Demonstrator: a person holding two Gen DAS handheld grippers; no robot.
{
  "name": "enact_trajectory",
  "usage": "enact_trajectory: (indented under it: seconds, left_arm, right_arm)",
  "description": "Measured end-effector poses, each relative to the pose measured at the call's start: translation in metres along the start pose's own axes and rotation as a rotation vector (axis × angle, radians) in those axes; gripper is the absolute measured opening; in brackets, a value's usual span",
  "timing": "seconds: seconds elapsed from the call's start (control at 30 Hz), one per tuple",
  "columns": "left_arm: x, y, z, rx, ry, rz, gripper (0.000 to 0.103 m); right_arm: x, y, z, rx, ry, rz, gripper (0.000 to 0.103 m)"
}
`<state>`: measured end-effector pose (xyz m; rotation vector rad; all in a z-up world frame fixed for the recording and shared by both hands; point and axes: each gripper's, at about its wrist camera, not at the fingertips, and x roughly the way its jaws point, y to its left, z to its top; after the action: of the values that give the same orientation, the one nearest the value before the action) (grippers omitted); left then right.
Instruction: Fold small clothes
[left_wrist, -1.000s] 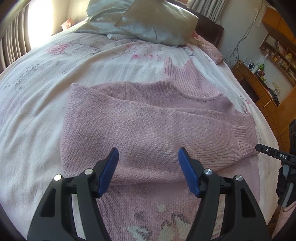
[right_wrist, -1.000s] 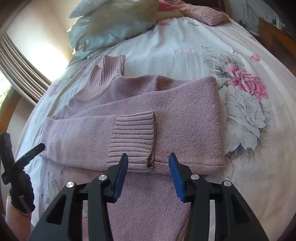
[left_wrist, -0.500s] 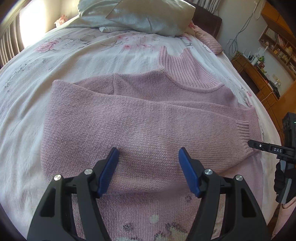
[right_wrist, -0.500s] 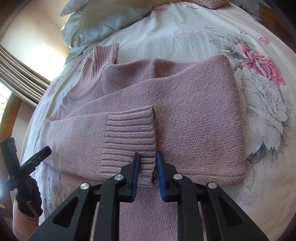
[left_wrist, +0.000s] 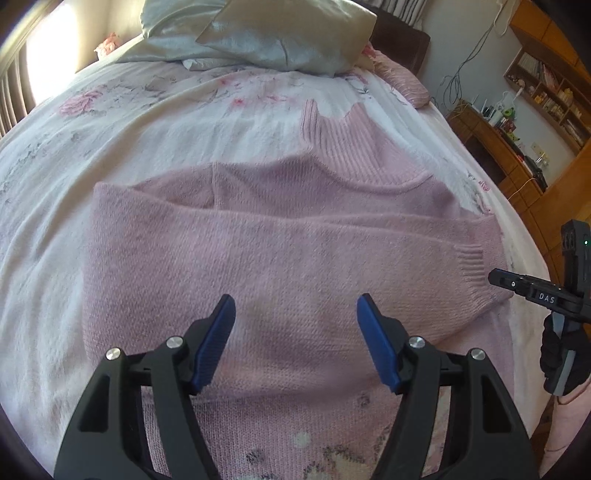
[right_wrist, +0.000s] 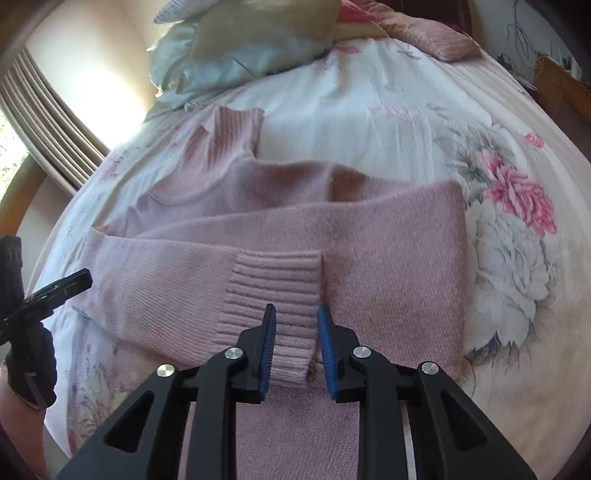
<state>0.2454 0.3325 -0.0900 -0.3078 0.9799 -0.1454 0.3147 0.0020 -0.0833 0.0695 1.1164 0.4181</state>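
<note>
The pink sweater (right_wrist: 388, 266) is soft and limp. The right gripper (right_wrist: 295, 339) pinches its ribbed cuff (right_wrist: 277, 291) between 2 nearly closed fingers; the left gripper (left_wrist: 295, 339) hangs wide open, empty.

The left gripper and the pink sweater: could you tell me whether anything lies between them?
Nothing visible does. The left gripper is open above the folded sleeve of the pink sweater, with only bare knit between its fingers. The right gripper is off at the ribbed cuff, clear of that path.
</note>
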Motion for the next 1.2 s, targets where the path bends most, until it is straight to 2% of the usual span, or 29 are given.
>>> enact_trajectory:
  seconds: [0.1,0.13,0.2,0.33,0.47,0.6,0.73,0.83,0.87,0.9,0.93,0.97,1.0,1.1,1.2]
  left_arm:
    - [0.003,-0.010,0.035,0.010,-0.007,-0.013,0.070]
    - [0.008,-0.012,0.046,0.005,0.001,-0.020,0.070]
    - [0.023,-0.011,0.068,-0.012,0.015,-0.018,0.070]
    - [0.062,-0.005,0.106,-0.030,0.049,0.000,0.070]
    - [0.099,0.000,0.135,-0.023,0.076,-0.014,0.070]
    - [0.135,0.009,0.152,-0.069,0.131,-0.055,0.070]
    - [0.158,0.013,0.159,-0.092,0.141,-0.089,0.069]
    - [0.166,0.013,0.164,-0.125,0.122,-0.102,0.067]
    - [0.167,0.011,0.165,-0.125,0.118,-0.105,0.056]
    - [0.168,0.009,0.167,-0.122,0.120,-0.109,0.038]
    - [0.169,0.008,0.168,-0.123,0.127,-0.120,0.028]
    - [0.169,0.007,0.169,-0.130,0.132,-0.136,0.015]
    - [0.167,0.007,0.168,-0.138,0.129,-0.164,0.007]
    - [0.148,0.006,0.164,-0.158,0.071,-0.248,0.007]
    - [0.117,0.000,0.157,-0.131,0.002,-0.282,0.007]
  right_arm:
    - [-0.002,0.011,0.029,-0.017,-0.007,0.051,0.039]
    - [0.001,0.014,0.041,-0.028,-0.006,0.056,0.040]
    - [0.011,0.018,0.065,-0.035,0.002,0.058,0.041]
    - [0.045,0.014,0.114,0.027,0.042,0.117,0.041]
    - [0.081,0.016,0.152,0.039,0.080,0.113,0.043]
    - [0.118,0.021,0.176,0.067,0.110,0.151,0.052]
    - [0.149,0.026,0.185,0.068,0.132,0.102,0.056]
    - [0.157,0.024,0.189,0.093,0.106,0.114,0.057]
    - [0.158,0.023,0.191,0.092,0.101,0.115,0.055]
    - [0.156,0.024,0.191,0.080,0.092,0.102,0.045]
    - [0.153,0.024,0.191,0.061,0.080,0.097,0.025]
    - [0.149,0.024,0.191,0.051,0.070,0.127,0.012]
    - [0.145,0.023,0.191,0.063,0.061,0.160,0.011]
    - [0.121,0.025,0.187,0.053,0.000,0.211,0.011]
    - [0.089,0.028,0.180,0.024,-0.049,0.252,0.010]
